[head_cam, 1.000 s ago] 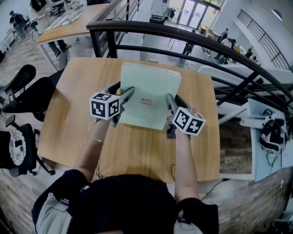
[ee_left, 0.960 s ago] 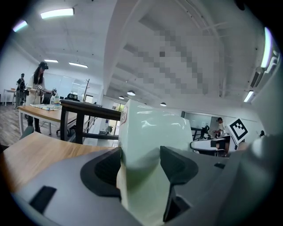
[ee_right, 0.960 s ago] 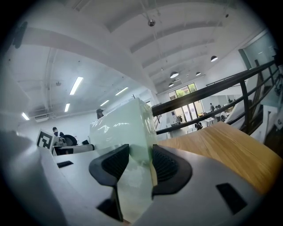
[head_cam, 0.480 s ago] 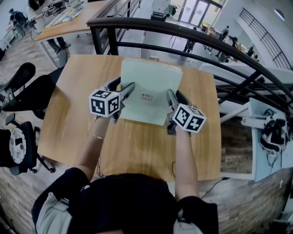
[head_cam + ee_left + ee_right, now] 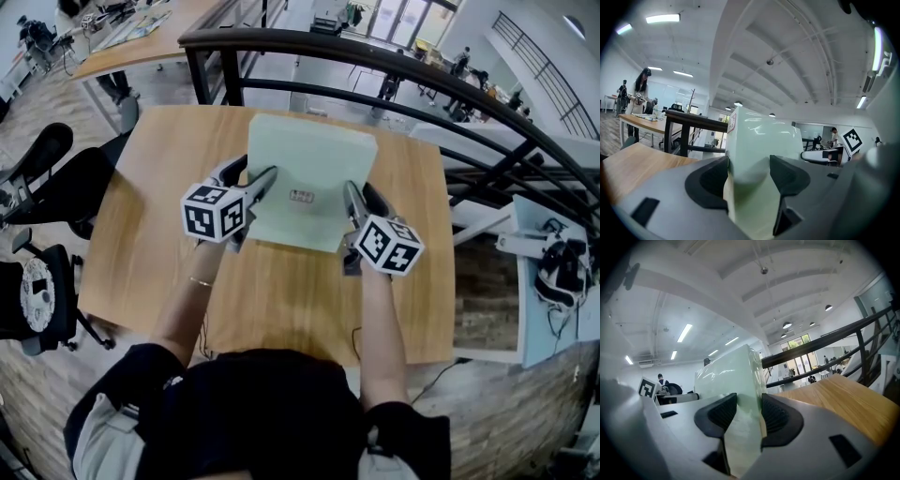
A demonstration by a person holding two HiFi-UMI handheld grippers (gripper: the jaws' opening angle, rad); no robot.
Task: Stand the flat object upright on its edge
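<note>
I see the wooden table filling the middle of the head view, with a dark metal railing curving across the top of the frame behind its far edge. A black office chair sits at the left edge of the picture, off the table.

The flat object is a pale green box wrapped in shiny plastic. It sits in the upper centre of the frame, over the far half of the table, with its broad face turned up toward my head camera. From here I cannot tell whether its near edge rests on the wood.

My left gripper is at the box's left side. In the left gripper view its two dark pads are pinching that side, and the green face rises above them. My right gripper is at the box's right side, and in the right gripper view its jaws are clamped on that edge too.

A small red-bordered label sits on the broad face between the two grippers.
</note>
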